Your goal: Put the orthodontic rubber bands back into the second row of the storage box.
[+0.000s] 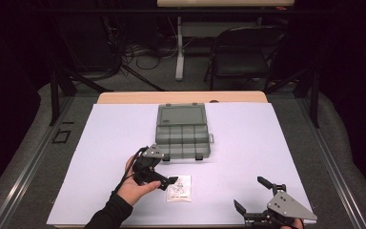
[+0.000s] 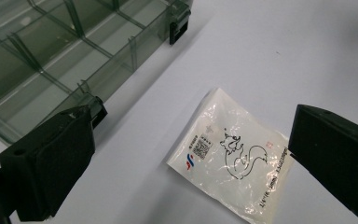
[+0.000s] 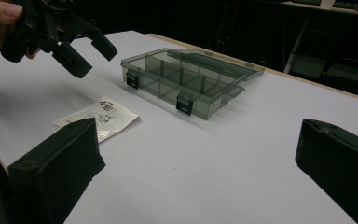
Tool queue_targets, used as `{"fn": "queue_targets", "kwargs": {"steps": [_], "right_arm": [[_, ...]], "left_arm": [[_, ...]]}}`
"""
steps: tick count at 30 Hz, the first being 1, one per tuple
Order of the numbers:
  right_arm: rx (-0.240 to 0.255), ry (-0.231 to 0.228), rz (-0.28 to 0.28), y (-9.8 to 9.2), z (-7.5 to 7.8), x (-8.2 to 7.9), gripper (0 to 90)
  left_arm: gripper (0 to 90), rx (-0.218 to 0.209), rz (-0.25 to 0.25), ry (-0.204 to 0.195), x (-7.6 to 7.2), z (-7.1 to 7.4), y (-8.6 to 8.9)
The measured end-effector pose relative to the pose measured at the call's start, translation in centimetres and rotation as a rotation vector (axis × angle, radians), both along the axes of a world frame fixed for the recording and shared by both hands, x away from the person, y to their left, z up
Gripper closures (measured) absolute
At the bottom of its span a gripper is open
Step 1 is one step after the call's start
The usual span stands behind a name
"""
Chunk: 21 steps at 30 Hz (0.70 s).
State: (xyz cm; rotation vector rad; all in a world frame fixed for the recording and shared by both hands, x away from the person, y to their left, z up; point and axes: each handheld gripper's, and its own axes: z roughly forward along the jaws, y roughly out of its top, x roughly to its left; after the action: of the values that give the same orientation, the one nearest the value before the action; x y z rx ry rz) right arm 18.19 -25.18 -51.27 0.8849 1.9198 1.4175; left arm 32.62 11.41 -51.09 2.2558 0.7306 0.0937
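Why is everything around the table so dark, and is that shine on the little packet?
In the high view, light falls mainly on the white table; the room behind stays dim. In the left gripper view, the plastic packet shows glare streaks, and the near tool jaws look soft. In the right gripper view, the organizer box casts a faint shadow.

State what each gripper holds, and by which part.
Nothing is held. The left gripper hangs open above the packet; the right gripper is open, empty.

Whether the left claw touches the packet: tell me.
Apart. The left gripper view shows the left claw open above the packet, clear of it.
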Motion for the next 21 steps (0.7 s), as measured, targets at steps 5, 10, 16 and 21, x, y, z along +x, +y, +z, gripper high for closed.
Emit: {"fn": "queue_targets", "kwargs": {"steps": [5,10,16,21], "right_arm": [[-0.003,0.0,0.003,0.0,0.0,0.0,0.0],[-0.001,0.0,0.004,0.0,0.0,0.0,0.0],[0.001,-0.001,0.004,0.1,-0.1,0.1,0.0],[-0.003,0.007,0.006,0.1,0.0,0.0,0.0]], "left_arm": [[0.5,0.021,-0.017,0.012,0.0,-0.5,-0.4],[2.1,0.03,-0.031,0.036,-0.1,-1.0,-0.7],[9.9,0.036,-0.021,0.049,-0.1,-1.6,-0.9],[15.7,0.041,-0.014,0.047,0.0,-2.0,-1.1]]}}
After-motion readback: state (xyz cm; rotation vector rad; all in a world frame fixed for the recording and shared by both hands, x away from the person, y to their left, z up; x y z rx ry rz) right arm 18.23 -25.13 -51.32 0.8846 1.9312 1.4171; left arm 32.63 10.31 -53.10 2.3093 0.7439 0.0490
